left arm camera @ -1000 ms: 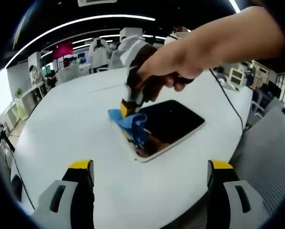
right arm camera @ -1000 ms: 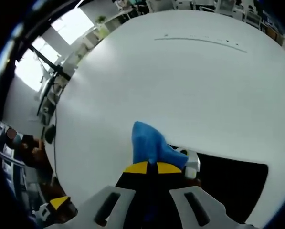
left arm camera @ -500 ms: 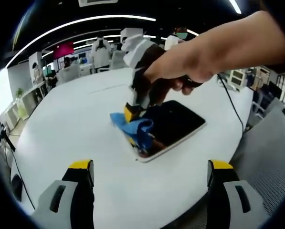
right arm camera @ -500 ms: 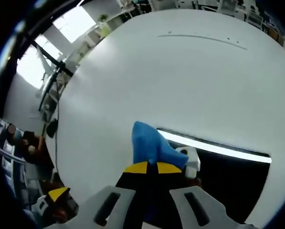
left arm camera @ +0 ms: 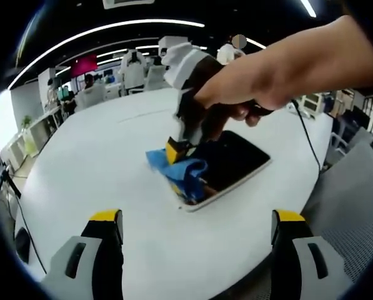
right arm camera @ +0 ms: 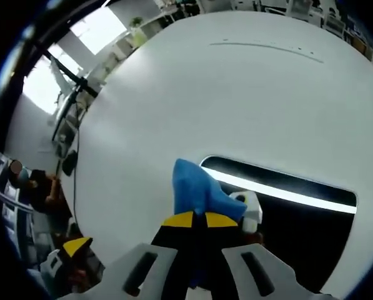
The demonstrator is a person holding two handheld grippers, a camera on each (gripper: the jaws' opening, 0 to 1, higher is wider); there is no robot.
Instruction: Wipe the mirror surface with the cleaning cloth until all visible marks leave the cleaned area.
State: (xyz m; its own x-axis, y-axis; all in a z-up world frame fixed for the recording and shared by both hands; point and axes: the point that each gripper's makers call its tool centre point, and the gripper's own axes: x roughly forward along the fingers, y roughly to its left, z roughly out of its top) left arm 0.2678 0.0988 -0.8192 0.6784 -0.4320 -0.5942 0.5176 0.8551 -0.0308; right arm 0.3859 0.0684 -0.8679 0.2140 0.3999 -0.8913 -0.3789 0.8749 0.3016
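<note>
The right claw (right arm camera: pixel 193 219) has its yellow-tipped jaws pressed together on the blue cleaning cloth (right arm camera: pixel 195 190), which bunches up just ahead of the tips. In the left gripper view the same right claw (left arm camera: pixel 179 150) comes down from a person's hand (left arm camera: pixel 236 87) and presses the cleaning cloth (left arm camera: pixel 180 170) onto the near-left corner of the mirror (left arm camera: pixel 233 164). The cloth covers that corner and spills slightly over the mirror's edge onto the desk (left arm camera: pixel 99 162).

In the right gripper view the mirror (right arm camera: pixel 292 219) lies flat just past and to the right of the cloth, its dark surface reflecting a bright ceiling light as a long white streak along its far edge. Whether any marks are on the glass cannot be told from these pictures.

The left claw (left arm camera: pixel 198 228) hovers near the desk edge on the near side of the mirror, well apart from it, its two jaws spread wide with nothing between them. In the right gripper view, the left claw's yellow tip (right arm camera: pixel 77 247) shows at the lower left, off to the side of the mirror.

The round white desk (right arm camera: pixel 236 94) carries the mirror near its middle. A dark cable (left arm camera: pixel 308 140) trails across the desk beyond the mirror's far end. Farther off behind the mirror stand office desks and chairs.
</note>
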